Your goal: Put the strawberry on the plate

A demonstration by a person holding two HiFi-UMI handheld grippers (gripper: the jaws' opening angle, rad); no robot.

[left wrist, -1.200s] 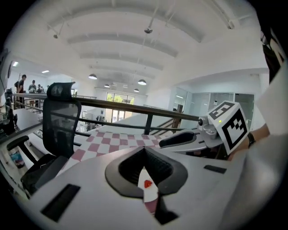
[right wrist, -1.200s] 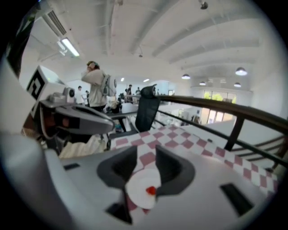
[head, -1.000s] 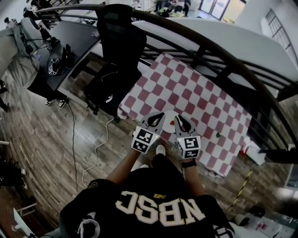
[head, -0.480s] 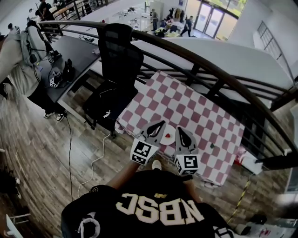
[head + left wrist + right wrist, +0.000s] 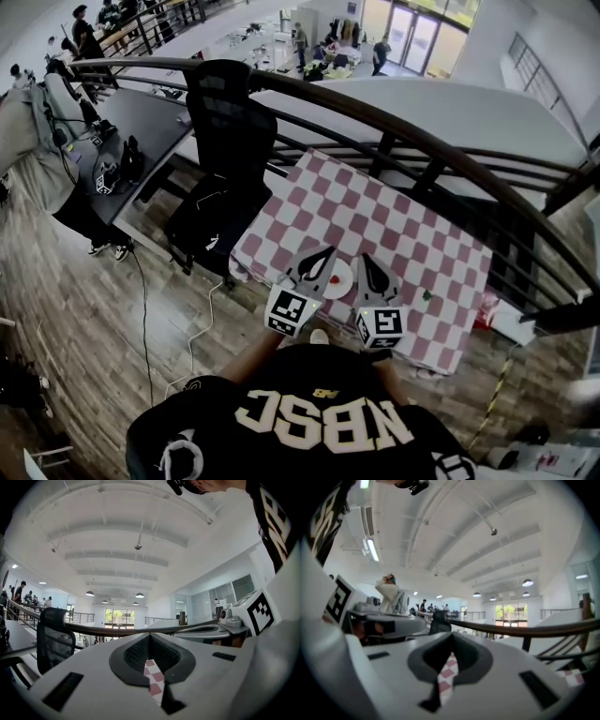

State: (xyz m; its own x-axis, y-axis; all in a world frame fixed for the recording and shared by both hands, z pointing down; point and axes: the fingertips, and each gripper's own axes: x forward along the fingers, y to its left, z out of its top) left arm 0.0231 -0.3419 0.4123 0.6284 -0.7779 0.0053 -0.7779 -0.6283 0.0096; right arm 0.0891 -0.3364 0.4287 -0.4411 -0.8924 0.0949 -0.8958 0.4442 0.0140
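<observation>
1. Left gripper [image 5: 327, 251] is clenched. Its own view shows the jaws [image 5: 150, 637] meeting on nothing, with only a sliver of checkered cloth between them.
2. Right gripper [image 5: 367, 260] is clamped shut and empty too. Red-and-white squares peek through its closed jaws [image 5: 451, 638].
3. The white plate [image 5: 346, 272] sits between the two grippers, just beside their tips, on the checkered tablecloth [image 5: 375, 211].
4. The strawberry [image 5: 335, 278] shows as a small red spot on that plate, nearer the left gripper.
5. My call: the placement looks done, nothing is gripped, and only pulling clear is left.
6. A small green object [image 5: 427, 295] lies to the right gripper's right; I can't tell what it is.
</observation>
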